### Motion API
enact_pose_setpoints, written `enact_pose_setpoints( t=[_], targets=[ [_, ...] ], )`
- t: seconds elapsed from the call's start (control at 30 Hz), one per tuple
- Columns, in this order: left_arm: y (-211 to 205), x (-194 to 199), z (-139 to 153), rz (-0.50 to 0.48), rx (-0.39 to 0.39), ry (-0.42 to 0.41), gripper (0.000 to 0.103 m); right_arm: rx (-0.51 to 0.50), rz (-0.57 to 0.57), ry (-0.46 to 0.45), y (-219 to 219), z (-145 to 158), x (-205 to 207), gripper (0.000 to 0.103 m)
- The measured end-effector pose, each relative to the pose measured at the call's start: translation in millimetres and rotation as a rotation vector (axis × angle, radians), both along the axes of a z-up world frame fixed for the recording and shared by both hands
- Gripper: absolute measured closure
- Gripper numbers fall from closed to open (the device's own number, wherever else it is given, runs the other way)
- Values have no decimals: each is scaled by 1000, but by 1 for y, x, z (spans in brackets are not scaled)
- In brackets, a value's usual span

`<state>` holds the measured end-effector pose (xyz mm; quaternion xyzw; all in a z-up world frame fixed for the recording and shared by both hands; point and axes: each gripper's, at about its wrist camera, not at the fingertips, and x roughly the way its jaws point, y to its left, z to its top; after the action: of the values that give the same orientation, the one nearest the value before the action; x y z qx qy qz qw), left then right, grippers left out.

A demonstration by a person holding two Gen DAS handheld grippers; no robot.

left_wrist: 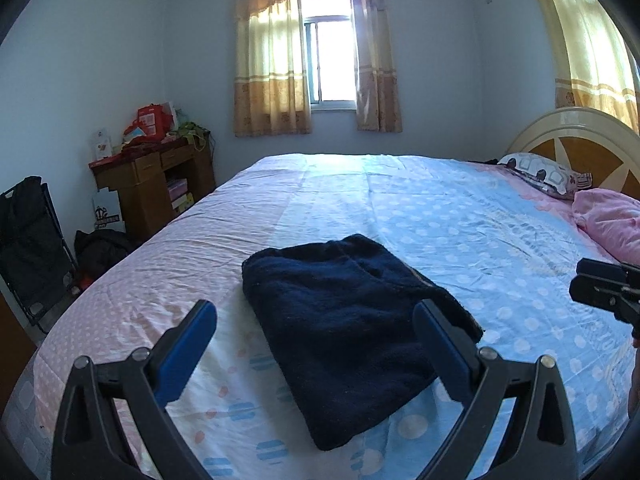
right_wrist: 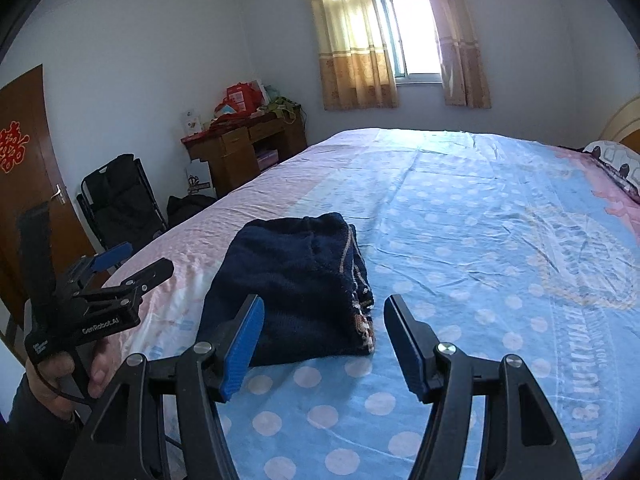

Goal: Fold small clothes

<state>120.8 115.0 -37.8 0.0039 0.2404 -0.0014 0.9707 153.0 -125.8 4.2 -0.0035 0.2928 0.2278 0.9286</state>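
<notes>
Both hand-held grippers hover above a bed (left_wrist: 440,208) with a pink and blue dotted sheet. Left hand-held gripper (left_wrist: 316,320) and right hand-held gripper (right_wrist: 324,316) stand released, jaws apart, holding nothing. Just ahead of them, a folded navy knitted garment (left_wrist: 348,320) lies flat on the sheet.
</notes>
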Motion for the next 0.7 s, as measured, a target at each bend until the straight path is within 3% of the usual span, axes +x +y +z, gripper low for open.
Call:
enact_pose_setpoints(
  t=[0.7],
  targets=[
    [-3,-4,4,-3,7,-14,2,-10,6,-28,4,0,-18,39]
  ],
)
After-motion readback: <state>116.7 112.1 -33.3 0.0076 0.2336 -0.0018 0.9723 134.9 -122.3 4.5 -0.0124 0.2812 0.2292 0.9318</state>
